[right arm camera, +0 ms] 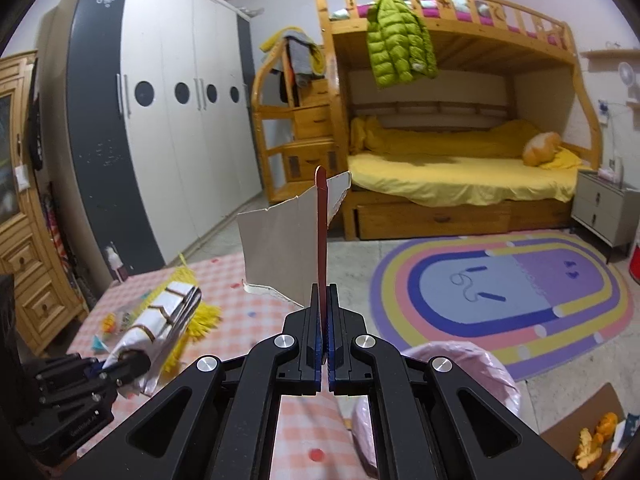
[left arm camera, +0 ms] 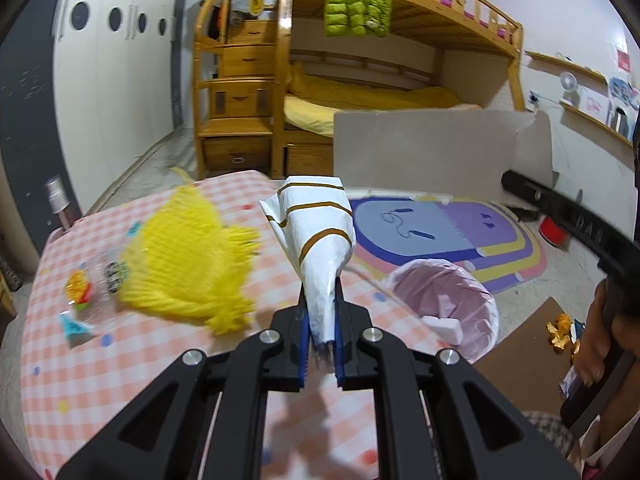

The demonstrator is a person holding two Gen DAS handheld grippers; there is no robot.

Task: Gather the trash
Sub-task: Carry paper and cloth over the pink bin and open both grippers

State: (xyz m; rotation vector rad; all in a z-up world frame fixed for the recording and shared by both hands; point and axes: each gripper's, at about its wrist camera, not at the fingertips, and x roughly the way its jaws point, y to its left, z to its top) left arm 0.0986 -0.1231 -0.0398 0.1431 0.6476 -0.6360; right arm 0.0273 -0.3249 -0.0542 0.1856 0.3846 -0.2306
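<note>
**Both claws clenched on scraps above the checked table**

The left gripper [left arm camera: 320, 312] is tilted downward over the pink checked tablecloth [left arm camera: 120, 380], its blue-padded jaws pinched tight on the narrow end of a white wrapper with brown stripes [left arm camera: 320, 232]. The wrapper fans out upward and ahead of the claw, lifted clear of the cloth. Seen from the other side, that same left claw [right arm camera: 108, 366] sits low at the left, the striped wrapper [right arm camera: 160, 316] jutting from it.

The right gripper [right arm camera: 325, 320] points more nearly level, jaws closed flat on a torn piece of grey cardboard [right arm camera: 280, 248] with a red edge, which stands upright straight ahead of the fingers. In the left view this cardboard [left arm camera: 432, 152] rises as a broad sheet beyond and to the right of the left claw, blocking part of the wooden bunk bed [left arm camera: 400, 80] behind. A hand [left arm camera: 600, 340] grips the right tool's handle at the far right.

Just left of the left claw lies a yellow knitted cloth [left arm camera: 188, 264], blurred, with small colourful wrappers [left arm camera: 80, 296] further left on the table. Below and right of both claws stands a bin lined with a pink bag [left arm camera: 444, 304], some white pieces inside. Beyond it, orange peel [left arm camera: 560, 332] rests on brown cardboard [left arm camera: 528, 360] on the floor, near an oval rug [right arm camera: 504, 300].
</note>
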